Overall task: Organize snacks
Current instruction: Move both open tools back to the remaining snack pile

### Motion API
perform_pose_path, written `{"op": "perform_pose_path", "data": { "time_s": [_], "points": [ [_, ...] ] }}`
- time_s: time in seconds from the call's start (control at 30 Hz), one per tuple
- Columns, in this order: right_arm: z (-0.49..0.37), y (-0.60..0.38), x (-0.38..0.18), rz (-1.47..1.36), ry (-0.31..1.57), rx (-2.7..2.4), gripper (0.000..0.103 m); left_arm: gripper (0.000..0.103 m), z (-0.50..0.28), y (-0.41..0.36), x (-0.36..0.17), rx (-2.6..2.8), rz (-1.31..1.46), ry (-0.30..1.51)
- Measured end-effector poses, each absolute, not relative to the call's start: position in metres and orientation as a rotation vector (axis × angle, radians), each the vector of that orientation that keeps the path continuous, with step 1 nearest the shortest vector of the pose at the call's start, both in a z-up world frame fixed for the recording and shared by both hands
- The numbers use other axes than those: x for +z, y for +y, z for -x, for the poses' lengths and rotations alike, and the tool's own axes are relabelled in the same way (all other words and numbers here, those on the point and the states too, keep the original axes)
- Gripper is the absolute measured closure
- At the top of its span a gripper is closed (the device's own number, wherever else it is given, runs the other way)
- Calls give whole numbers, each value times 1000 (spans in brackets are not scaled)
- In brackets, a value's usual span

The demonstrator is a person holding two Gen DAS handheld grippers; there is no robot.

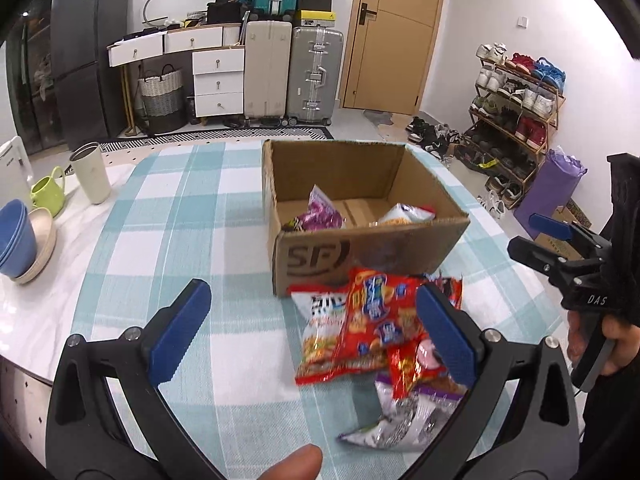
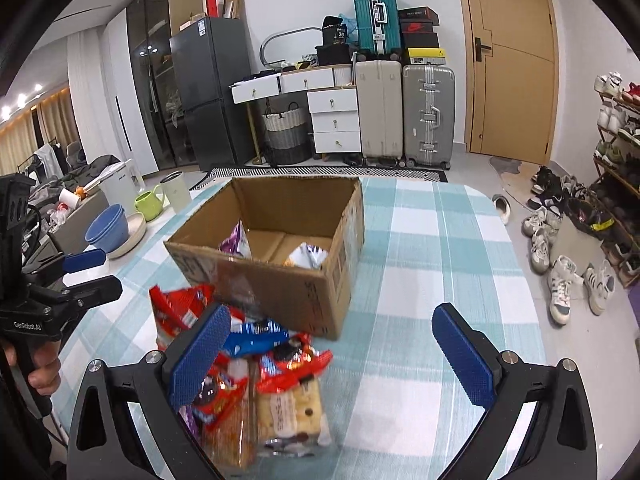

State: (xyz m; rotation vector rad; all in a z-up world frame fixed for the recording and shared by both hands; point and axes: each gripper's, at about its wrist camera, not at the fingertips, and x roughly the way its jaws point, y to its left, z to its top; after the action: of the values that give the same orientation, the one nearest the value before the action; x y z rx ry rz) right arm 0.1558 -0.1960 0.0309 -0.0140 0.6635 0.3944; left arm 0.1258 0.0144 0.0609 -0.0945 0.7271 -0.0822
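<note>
An open cardboard box (image 1: 372, 248) stands on the checked tablecloth, with a purple snack pack (image 1: 320, 212) and a white one (image 1: 404, 214) inside. In front of it lies a loose pile of snack packs (image 1: 360, 328), mostly red and white. My left gripper (image 1: 312, 332) is open just before the pile; its right pad (image 1: 444, 336) overlaps the red packs and nothing is gripped. My right gripper (image 2: 332, 356) is open too, its left pad (image 2: 200, 356) over the pile (image 2: 264, 380), beside the box (image 2: 280, 280). Each gripper shows in the other's view, the right (image 1: 536, 240) and the left (image 2: 94, 274).
Blue and beige bowls (image 1: 20, 240), a green mug (image 1: 48, 194) and a cream tumbler (image 1: 90, 174) stand at the table's left. The table's rounded edge (image 2: 516, 248) drops to a floor with shoes (image 2: 560, 284) and a shoe rack (image 1: 516, 120).
</note>
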Motion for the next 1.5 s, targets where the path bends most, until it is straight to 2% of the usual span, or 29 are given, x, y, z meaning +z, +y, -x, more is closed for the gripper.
{"op": "perform_pose_path", "data": {
  "time_s": [0.9, 1.5],
  "points": [
    [-143, -190, -17, 16, 789, 410, 1, 1, -89, -19, 11, -172, 55, 832],
    [-164, -174, -68, 92, 952, 406, 1, 1, -86, -45, -22, -272, -26, 925]
  ]
}}
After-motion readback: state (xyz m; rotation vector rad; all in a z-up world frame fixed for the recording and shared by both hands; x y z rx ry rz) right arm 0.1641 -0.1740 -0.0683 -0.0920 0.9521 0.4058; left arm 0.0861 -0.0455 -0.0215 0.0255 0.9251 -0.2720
